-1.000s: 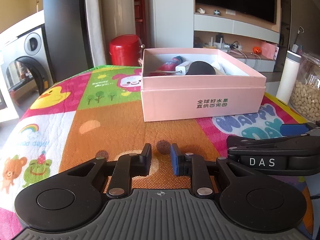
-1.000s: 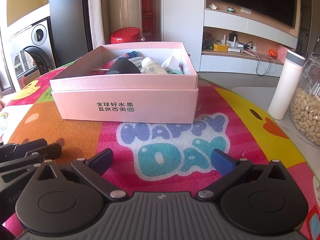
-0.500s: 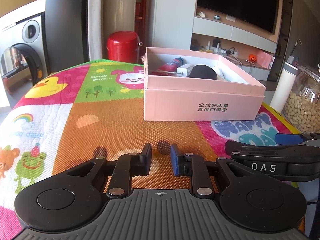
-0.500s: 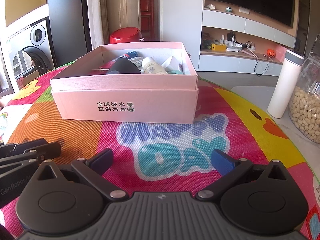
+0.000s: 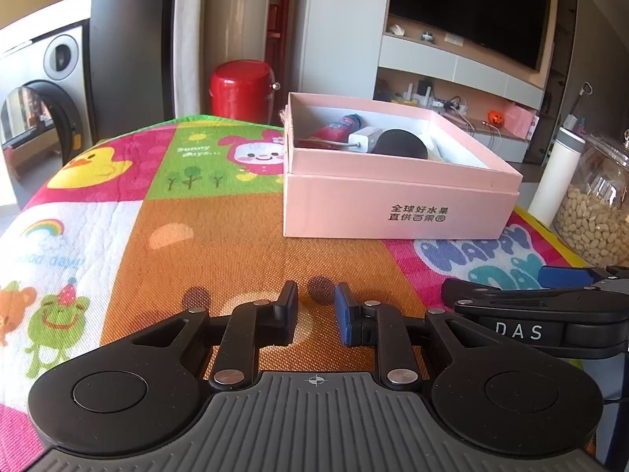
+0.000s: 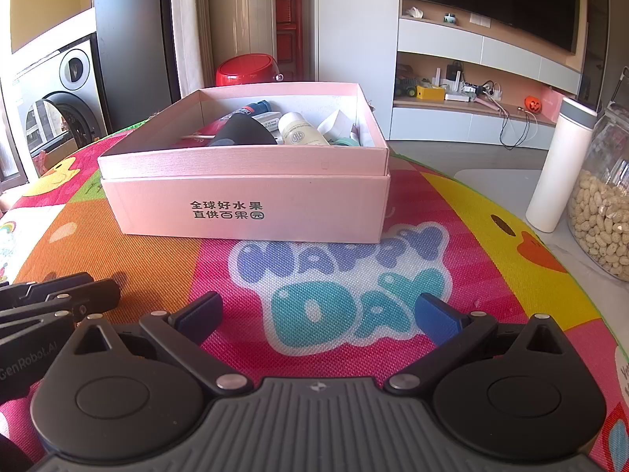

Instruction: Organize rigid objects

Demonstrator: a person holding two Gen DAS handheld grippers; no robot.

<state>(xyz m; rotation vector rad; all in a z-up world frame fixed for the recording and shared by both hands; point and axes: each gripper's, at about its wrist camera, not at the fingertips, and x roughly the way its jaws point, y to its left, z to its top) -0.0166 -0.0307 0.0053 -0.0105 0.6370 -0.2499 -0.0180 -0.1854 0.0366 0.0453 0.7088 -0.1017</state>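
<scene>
An open pink box (image 5: 393,204) (image 6: 243,204) stands on the colourful cartoon mat (image 5: 220,244). Inside it lie a red tube (image 5: 334,131), a white charger (image 5: 363,139), a black rounded object (image 5: 399,143) (image 6: 241,133) and a white bottle (image 6: 300,129). My left gripper (image 5: 315,295) hovers over the orange patch in front of the box, its pads a narrow gap apart with nothing between them. My right gripper (image 6: 316,306) is held wide open and empty over the "HAPPY DAY" lettering, just right of the left one.
A white tumbler (image 6: 558,165) and a glass jar of peanuts (image 6: 601,216) stand at the table's right edge. Behind the table are a red bin (image 5: 241,88) and a washing machine (image 5: 39,118). The mat's left half lies bare.
The left wrist view has rolled a little, so the box and room now sit at a different tilt. Neither gripper has shifted place or changed its opening.
</scene>
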